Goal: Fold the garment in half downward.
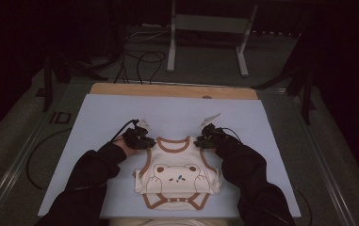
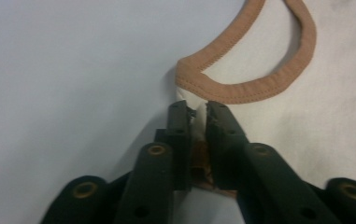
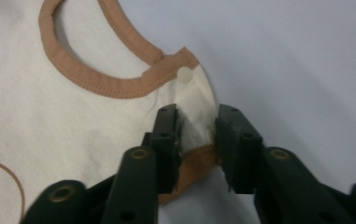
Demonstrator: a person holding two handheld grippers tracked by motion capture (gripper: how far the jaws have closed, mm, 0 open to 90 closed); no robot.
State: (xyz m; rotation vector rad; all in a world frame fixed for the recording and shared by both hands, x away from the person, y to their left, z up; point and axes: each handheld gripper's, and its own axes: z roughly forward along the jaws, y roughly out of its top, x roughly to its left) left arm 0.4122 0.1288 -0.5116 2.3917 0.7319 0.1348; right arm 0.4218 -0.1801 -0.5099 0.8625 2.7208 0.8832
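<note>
A cream baby bodysuit [image 1: 177, 176] with brown trim and a bear face lies flat on the pale blue mat [image 1: 167, 115], neck away from me. My left gripper [image 1: 151, 143] sits at its left shoulder; in the left gripper view the jaws [image 2: 196, 109] are pinched on the cream shoulder fabric [image 2: 187, 98] just below the brown neck band [image 2: 259, 91]. At the right shoulder is my right gripper [image 1: 199, 141]. Its jaws [image 3: 196, 116] hold puckered shoulder cloth [image 3: 194, 119] near a white snap [image 3: 185, 74].
The mat lies on a wooden board [image 1: 172, 90] whose far edge shows. Beyond it stand the legs of a metal frame [image 1: 205, 44], with black cables [image 1: 139, 61] on the floor. Bare mat extends left, right and beyond the garment.
</note>
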